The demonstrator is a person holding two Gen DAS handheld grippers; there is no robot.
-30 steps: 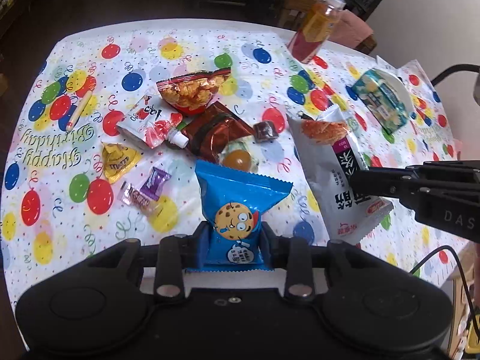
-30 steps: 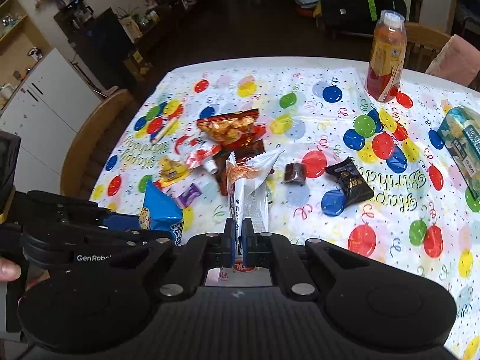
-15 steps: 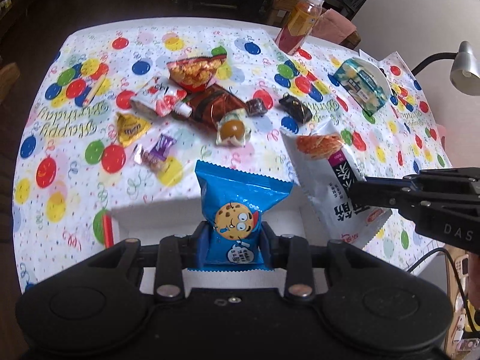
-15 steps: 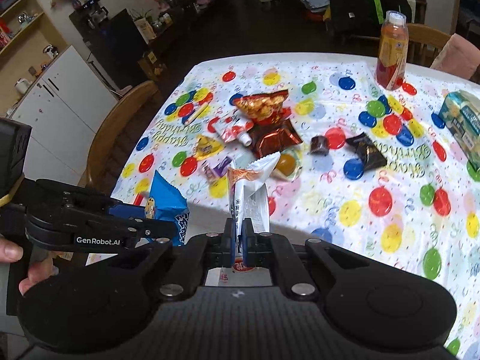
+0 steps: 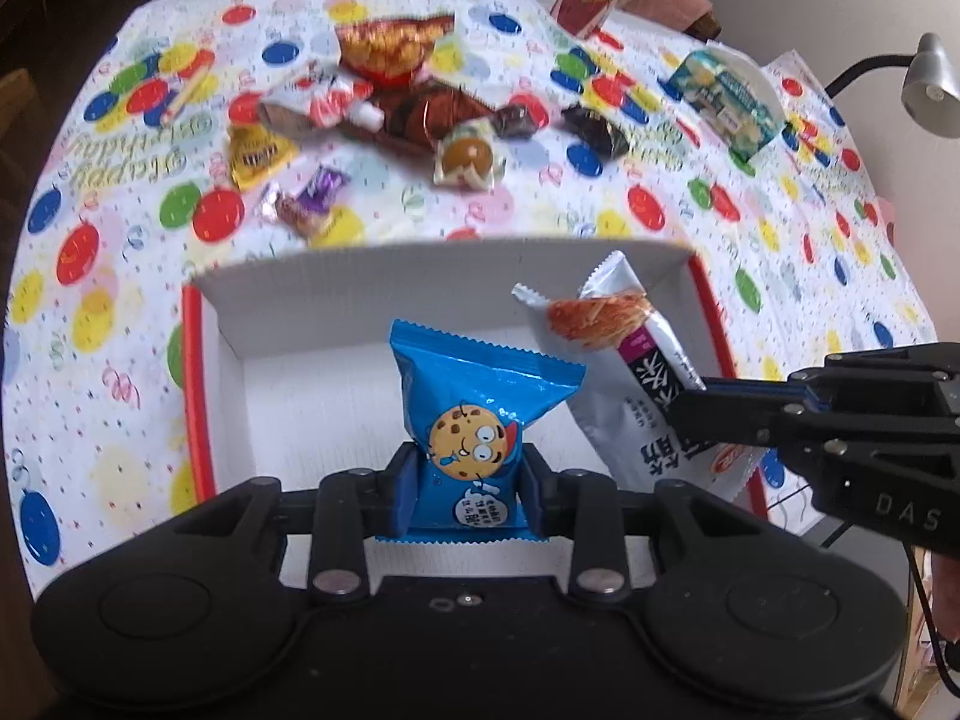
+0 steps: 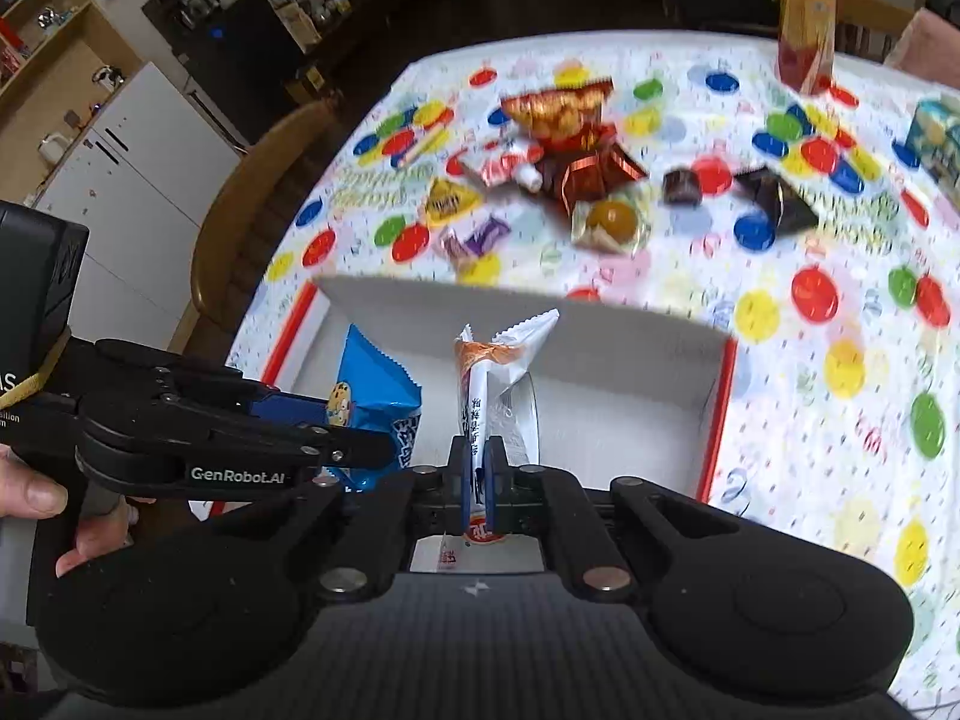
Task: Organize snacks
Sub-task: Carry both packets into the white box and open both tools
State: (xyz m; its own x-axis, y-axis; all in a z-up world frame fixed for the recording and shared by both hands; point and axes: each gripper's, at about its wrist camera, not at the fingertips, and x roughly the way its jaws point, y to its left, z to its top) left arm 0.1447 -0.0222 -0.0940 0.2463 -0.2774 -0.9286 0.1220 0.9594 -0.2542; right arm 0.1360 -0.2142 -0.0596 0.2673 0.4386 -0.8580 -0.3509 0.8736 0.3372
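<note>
Left gripper (image 5: 465, 483) is clamping a blue cookie packet (image 5: 474, 420) above the white box (image 5: 432, 264); right gripper (image 6: 478, 468) is pinching a white packet (image 6: 498, 384) beside it. Loose snacks (image 5: 462, 153) are lying beyond the box.

**Two snack packs held above the box**

A blue cookie packet (image 5: 474, 420) stands upright beside a tilted white noodle-snack packet (image 5: 630, 372), both over the empty white, red-edged box (image 5: 198, 372). Other wrapped snacks (image 5: 390, 108) lie scattered on the bench beyond.
</note>
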